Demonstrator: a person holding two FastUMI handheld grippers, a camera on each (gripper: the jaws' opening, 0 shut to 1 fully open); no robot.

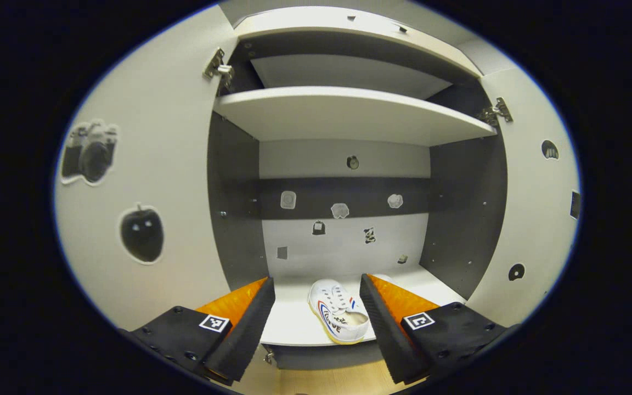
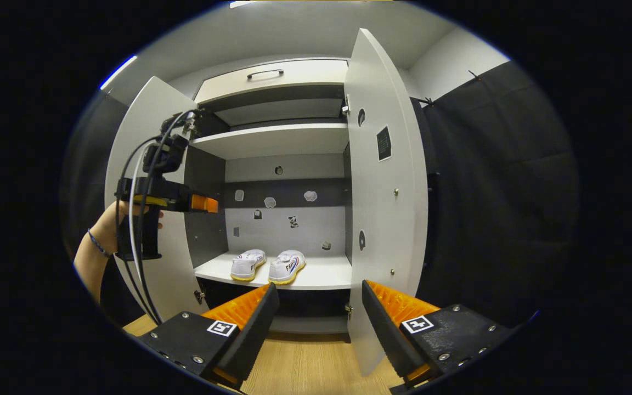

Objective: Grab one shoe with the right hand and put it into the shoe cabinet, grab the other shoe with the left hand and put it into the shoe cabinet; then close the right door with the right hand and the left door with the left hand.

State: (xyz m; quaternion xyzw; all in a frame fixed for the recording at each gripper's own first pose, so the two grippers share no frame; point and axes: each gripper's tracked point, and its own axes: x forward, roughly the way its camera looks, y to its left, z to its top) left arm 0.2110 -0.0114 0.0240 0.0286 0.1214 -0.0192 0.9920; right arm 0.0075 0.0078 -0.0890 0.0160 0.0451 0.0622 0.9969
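Note:
Two white shoes with red and blue stripes, one beside the other, sit on the lower shelf of the white shoe cabinet. Both doors stand open: the left door and the right door. My left gripper is open in front of the shelf, with one shoe lying between and beyond its fingers, untouched. In the right gripper view, a hand holds that left gripper up by the left door. My right gripper is open and empty, back from the cabinet near the right door's edge.
An upper shelf spans the cabinet, and a drawer with a handle sits above. Stickers dot the back panel and both doors. Wooden floor lies below. Black cloth wall hangs to the right of the cabinet.

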